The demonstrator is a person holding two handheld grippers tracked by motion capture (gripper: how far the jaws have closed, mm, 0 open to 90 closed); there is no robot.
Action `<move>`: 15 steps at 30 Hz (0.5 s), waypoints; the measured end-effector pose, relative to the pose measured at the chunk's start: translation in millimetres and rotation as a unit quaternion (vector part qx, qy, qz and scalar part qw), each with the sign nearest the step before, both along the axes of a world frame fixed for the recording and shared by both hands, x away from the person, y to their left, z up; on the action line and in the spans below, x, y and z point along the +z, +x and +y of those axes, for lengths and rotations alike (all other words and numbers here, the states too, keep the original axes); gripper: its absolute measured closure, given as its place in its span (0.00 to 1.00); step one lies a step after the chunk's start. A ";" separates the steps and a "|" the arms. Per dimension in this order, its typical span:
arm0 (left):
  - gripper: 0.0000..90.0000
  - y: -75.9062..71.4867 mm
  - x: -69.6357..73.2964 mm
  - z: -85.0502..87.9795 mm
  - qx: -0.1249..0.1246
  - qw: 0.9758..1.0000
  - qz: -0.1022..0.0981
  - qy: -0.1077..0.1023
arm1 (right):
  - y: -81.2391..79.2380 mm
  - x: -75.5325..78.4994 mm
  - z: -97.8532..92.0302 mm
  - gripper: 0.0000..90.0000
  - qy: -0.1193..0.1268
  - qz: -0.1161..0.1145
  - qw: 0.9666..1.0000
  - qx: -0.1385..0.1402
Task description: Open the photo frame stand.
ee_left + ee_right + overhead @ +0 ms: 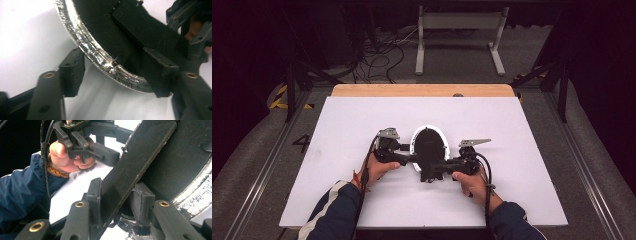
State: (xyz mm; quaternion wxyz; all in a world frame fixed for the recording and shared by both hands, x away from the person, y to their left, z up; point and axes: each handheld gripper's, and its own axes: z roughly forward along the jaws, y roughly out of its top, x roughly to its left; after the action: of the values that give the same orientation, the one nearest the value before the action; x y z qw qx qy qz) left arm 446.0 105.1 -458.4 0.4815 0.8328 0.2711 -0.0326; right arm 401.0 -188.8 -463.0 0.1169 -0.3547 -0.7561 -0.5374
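Nearest the person, the right gripper (117, 202) pinched a flat black strap (140, 157) between its pads. That strap crossed a black oval pad with a shiny silver rim (429, 150), lying mid-tabletop (337, 150); what the pad was stayed hard to tell. The left gripper (115, 75) straddled the rim, its pads spread and not visibly pressing. Beyond, dark floor and cables blurred out.
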 end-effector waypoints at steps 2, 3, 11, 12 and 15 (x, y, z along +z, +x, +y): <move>0.48 -0.7 2.8 3.0 0.003 1.000 -0.007 -0.012 | -0.7 0.2 -0.7 0.72 -0.003 -0.001 1.000 -0.002; 0.49 -1.3 4.1 4.2 0.003 1.000 -0.009 -0.018 | -1.0 0.3 -1.0 0.72 -0.004 -0.001 1.000 -0.004; 0.62 -9.9 8.9 -3.6 -0.020 0.999 -0.014 -0.030 | -4.7 3.0 0.4 0.78 -0.011 -0.010 1.000 -0.007; 0.62 -10.8 10.1 -4.8 -0.025 0.999 -0.021 -0.029 | -5.2 3.4 0.5 0.78 -0.013 -0.013 1.000 -0.007; 0.63 -13.0 12.1 -5.4 -0.029 0.999 -0.024 -0.029 | -5.9 4.1 0.2 0.79 -0.015 -0.013 1.000 -0.006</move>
State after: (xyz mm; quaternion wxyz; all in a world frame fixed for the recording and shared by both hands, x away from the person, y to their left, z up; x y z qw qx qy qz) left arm 433.0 99.7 -446.4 0.5105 0.8268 0.2336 -0.0343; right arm 395.1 -188.5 -458.9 0.0985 -0.3540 -0.7633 -0.5315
